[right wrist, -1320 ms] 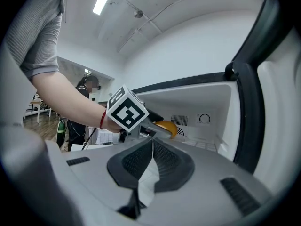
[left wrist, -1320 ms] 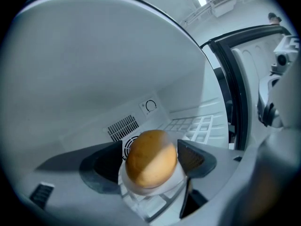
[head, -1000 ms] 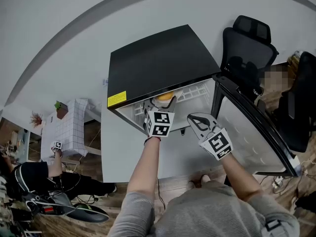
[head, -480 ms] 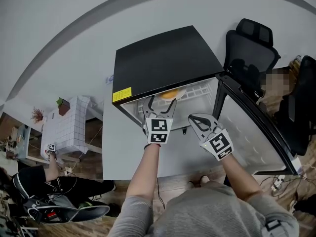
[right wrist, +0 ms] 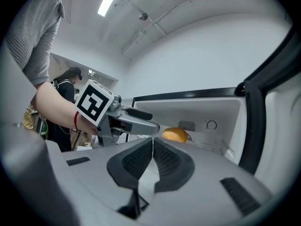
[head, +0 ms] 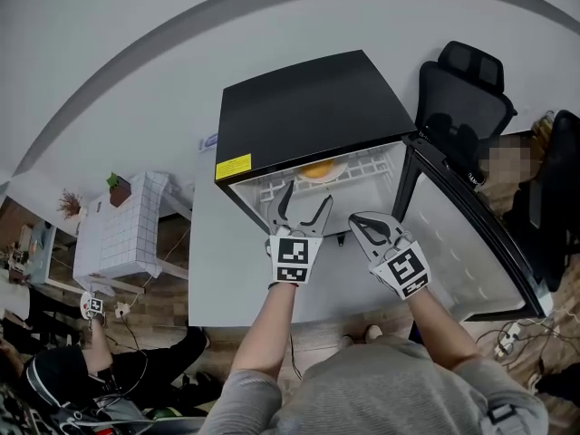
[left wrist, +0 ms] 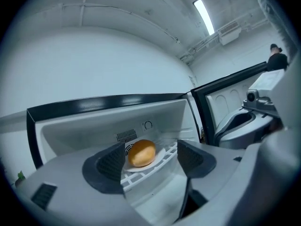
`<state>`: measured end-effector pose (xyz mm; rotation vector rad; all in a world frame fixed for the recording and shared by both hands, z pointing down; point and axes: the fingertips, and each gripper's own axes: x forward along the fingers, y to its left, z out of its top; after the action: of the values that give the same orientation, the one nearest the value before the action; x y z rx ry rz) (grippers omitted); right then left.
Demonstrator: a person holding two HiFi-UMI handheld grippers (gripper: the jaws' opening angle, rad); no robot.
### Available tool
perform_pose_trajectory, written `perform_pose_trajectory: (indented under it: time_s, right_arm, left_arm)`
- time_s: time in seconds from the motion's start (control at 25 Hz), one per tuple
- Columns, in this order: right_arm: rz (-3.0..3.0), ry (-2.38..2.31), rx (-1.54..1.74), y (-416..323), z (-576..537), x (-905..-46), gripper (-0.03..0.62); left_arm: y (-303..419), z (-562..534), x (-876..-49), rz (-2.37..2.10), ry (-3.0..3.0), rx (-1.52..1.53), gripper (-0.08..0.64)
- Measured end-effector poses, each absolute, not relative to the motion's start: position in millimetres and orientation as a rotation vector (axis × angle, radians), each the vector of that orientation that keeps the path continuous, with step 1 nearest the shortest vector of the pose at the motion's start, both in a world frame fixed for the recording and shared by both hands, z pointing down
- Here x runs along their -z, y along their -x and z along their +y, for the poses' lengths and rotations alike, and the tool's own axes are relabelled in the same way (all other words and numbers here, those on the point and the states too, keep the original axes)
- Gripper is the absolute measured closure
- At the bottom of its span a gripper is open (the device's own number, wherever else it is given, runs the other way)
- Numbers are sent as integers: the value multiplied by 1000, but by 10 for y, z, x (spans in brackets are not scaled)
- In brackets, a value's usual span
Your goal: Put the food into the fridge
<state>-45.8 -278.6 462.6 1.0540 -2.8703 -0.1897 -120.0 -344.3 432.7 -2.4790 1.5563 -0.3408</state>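
A golden bread roll (left wrist: pixel 141 153) lies on a white plate (left wrist: pixel 161 150) on the white wire shelf inside the small black fridge (head: pixel 299 116). The roll (head: pixel 318 169) also shows in the head view and the roll (right wrist: pixel 175 135) in the right gripper view. My left gripper (head: pixel 303 206) is open and empty, just outside the fridge mouth, in line with the roll. My right gripper (head: pixel 362 221) is shut on nothing, beside it, lower right. The fridge door (head: pixel 462 234) stands open to the right.
A black office chair (head: pixel 462 89) stands behind the open door. A white gridded box (head: pixel 118 229) sits to the left on the floor side. A person (head: pixel 54 379) crouches at the lower left. The fridge stands on a white surface (head: pixel 217 270).
My left gripper has let go of the plate with the roll and drawn back out of the fridge, its jaws now open. The right gripper has hardly moved.
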Motion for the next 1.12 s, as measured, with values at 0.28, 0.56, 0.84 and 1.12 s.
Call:
perform_pose_trajectory:
  time_s: [0.28, 0.56, 0.84, 1.12]
  right_arm:
    - [-2858, -1058, 195, 474, -2698, -4592, 580]
    - [-2865, -1076, 227, 468, -2658, -4465, 580]
    - [-2881, -1076, 237, 492, -2574, -4374, 580]
    - [-2873, -1074, 229, 507, -2394, -4264, 580]
  left_arm:
    - [1157, -3134, -4222, 1522, 2493, 241, 258]
    - [1133, -2842, -4049, 1499, 2477, 128, 549]
    - [1120, -2607, -4059, 1475, 2516, 69, 549]
    - [1068, -2273, -4125, 1469, 2571, 5, 549]
